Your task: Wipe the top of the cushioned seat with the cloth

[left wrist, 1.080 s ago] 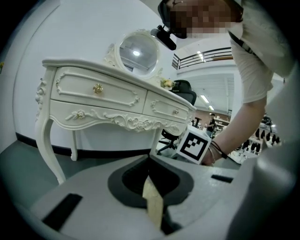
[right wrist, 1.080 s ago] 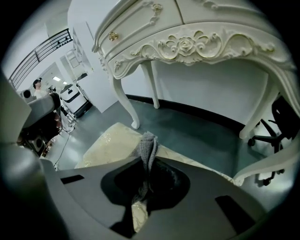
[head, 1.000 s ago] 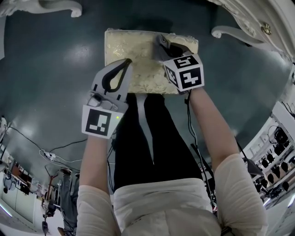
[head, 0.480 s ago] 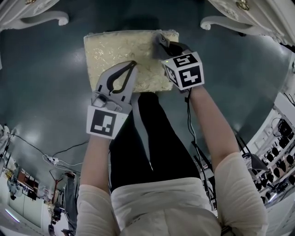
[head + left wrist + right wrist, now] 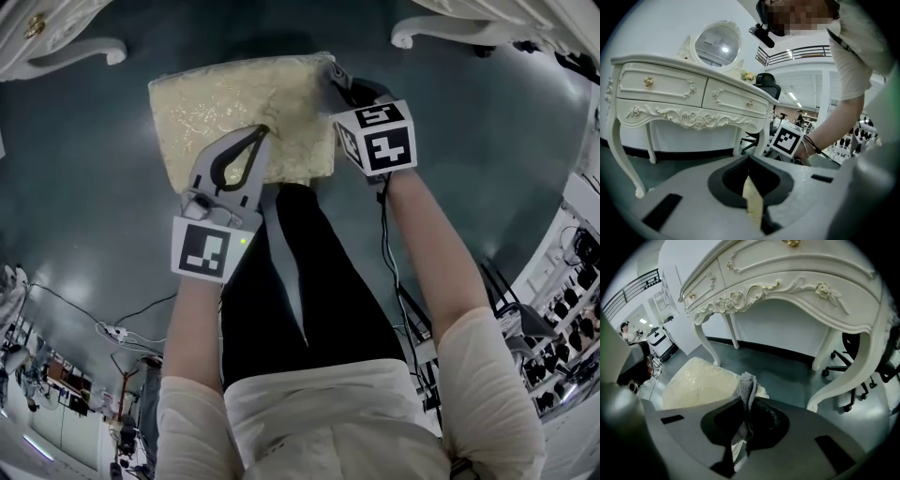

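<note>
The cushioned seat (image 5: 234, 112) is a cream-gold square pad low on the dark floor in front of me. My right gripper (image 5: 335, 73) is at its far right corner, shut on a grey cloth (image 5: 746, 389) that sticks up between the jaws. In the right gripper view the seat (image 5: 693, 383) lies just left of and below the cloth. My left gripper (image 5: 262, 131) hovers over the seat's near right part with its jaws shut and nothing in them. In the left gripper view its tips (image 5: 749, 160) meet, and a sliver of the seat (image 5: 753, 202) shows behind them.
A white carved dressing table (image 5: 797, 282) stands just beyond the seat, its legs (image 5: 89, 49) at both far corners of the head view. An office chair (image 5: 843, 366) is behind the table. Cables (image 5: 112, 328) lie on the floor at the left. My legs (image 5: 291, 281) stand against the seat's near edge.
The seat has slid left and lower in the head view. The right gripper with the cloth is now at the seat's right corner rather than over its top. The left gripper stays shut.
</note>
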Tool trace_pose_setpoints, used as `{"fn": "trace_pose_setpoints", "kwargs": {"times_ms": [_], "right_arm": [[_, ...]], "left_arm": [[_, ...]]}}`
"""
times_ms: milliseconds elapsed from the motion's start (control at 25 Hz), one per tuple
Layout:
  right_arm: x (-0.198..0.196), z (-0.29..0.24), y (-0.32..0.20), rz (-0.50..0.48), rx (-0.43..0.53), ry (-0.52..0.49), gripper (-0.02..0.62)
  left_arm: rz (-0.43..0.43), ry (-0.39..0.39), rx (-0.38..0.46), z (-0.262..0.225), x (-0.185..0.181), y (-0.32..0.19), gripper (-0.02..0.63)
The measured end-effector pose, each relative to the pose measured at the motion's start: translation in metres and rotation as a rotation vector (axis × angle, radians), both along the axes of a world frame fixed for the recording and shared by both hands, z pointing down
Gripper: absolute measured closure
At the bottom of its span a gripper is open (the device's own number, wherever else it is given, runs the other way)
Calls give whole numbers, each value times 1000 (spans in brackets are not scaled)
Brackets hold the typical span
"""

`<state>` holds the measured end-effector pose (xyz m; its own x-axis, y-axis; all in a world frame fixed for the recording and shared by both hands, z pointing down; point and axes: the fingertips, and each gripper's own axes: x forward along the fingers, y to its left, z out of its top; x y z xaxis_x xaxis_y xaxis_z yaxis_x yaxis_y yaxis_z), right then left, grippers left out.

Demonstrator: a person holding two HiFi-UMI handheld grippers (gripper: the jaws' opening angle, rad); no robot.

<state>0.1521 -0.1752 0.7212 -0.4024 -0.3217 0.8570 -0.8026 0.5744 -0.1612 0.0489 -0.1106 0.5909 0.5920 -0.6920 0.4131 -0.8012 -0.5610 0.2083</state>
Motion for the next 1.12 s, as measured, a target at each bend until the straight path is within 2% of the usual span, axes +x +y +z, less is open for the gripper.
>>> {"fn": "trace_pose_setpoints", "kwargs": {"times_ms": [200, 360, 480, 680, 1120], "right_arm": [[4, -20, 7, 28, 9, -14, 565], [-17, -38, 17, 34, 29, -31, 565], [-47, -48, 31, 23, 42, -49, 565], [-101, -51, 53, -20, 24, -79, 565], [-235, -35, 100, -67, -56, -126, 565]], "left_arm": [[32, -7, 12, -7, 4, 12, 603], [-20, -12, 42, -24, -21, 19, 603], [-39, -8, 41, -32, -48, 32, 603], [-22, -31, 39, -25, -90, 44, 603], [-77, -5, -2, -12, -206, 63, 603]]}}
